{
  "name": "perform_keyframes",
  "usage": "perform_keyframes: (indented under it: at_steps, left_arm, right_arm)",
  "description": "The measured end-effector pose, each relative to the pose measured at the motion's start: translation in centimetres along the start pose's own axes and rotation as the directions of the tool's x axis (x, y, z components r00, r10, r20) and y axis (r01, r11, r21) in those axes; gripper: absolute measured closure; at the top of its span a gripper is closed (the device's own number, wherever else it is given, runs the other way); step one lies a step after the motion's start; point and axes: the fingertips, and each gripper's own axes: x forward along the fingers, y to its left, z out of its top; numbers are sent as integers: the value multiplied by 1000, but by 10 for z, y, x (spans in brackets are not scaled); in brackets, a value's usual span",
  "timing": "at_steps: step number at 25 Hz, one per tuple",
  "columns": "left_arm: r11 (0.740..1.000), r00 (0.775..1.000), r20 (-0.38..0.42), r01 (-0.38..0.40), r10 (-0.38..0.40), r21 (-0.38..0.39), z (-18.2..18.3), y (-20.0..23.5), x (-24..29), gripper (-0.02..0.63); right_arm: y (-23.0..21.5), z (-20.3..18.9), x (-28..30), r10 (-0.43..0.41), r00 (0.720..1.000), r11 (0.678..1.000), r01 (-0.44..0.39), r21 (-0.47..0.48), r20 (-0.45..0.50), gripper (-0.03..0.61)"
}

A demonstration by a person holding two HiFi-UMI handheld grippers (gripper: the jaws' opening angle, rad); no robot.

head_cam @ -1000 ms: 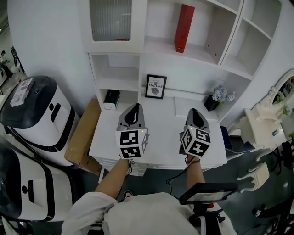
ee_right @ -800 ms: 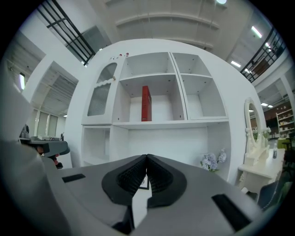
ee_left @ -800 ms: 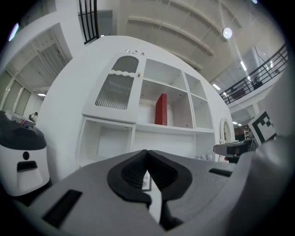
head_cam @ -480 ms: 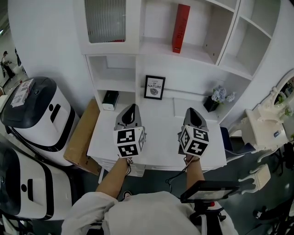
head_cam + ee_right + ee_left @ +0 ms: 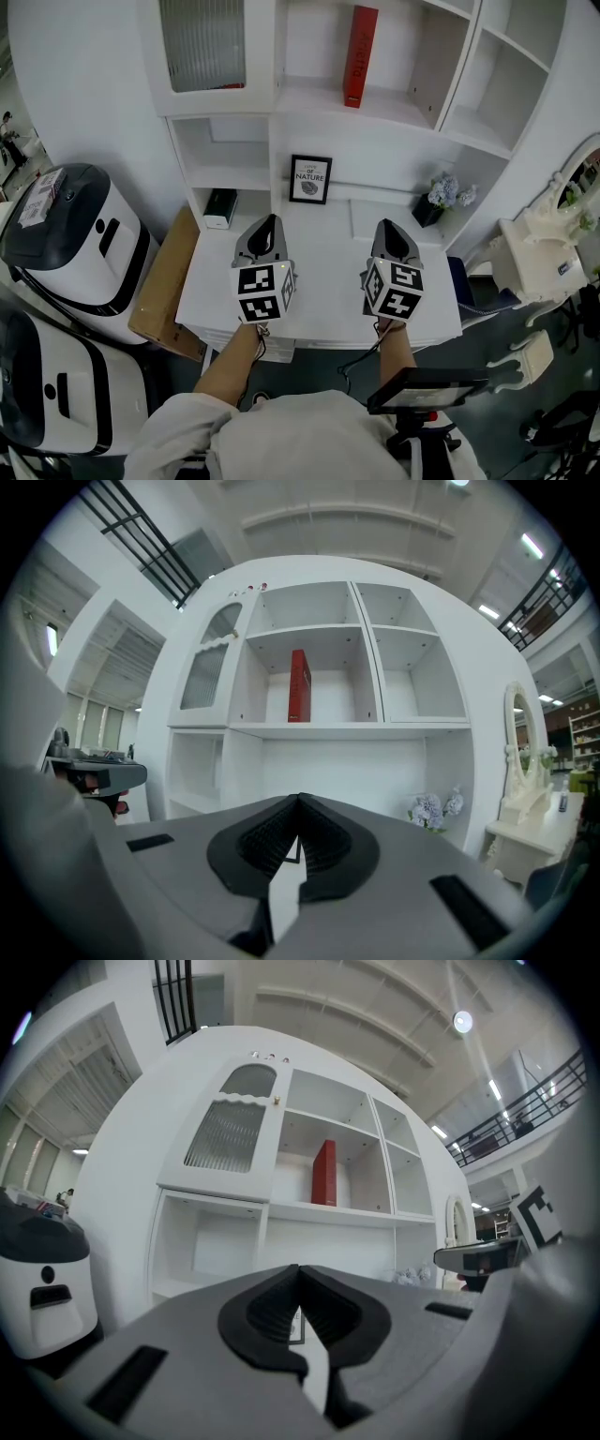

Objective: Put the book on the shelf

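the red book (image 5: pixel 359 56) stands upright on the shelf (image 5: pixel 309 101), in its middle bay, long axis vertical, spine facing out. the left gripper (image 5: pixel 269 223) and right gripper (image 5: pixel 387 228) hover over the desk (image 5: pixel 323 281), jaws pressed together, both empty.

A tall red hardback book (image 5: pixel 359 56) is the one bright note in the white wooden shelf unit (image 5: pixel 309 98), whose far-left door has a pane of ribbed grey glass (image 5: pixel 202 42). Lower down are a black-framed picture (image 5: pixel 310 179) with dark lettering on white, and pale blue flowers (image 5: pixel 448 191) in a black pot (image 5: pixel 429 213), by the white tabletop (image 5: pixel 323 286). The left gripper (image 5: pixel 270 221) and right gripper (image 5: pixel 386 226) are grey, with black ribbed pads (image 5: pixel 267 1312) and white cubes (image 5: pixel 262 292) printed with black square markers. At left are white-and-black rounded machines (image 5: pixel 80 239) and a brown cardboard sheet (image 5: pixel 169 281).
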Motion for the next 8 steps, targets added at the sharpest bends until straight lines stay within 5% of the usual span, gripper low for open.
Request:
perform_keyframes:
  at_steps: [8]
  left_arm:
    - [1000, 1000, -12, 6, -6, 5, -2, 5, -4, 606]
  right_arm:
    - [7, 2, -2, 6, 1000, 1000, -6, -3, 7, 558]
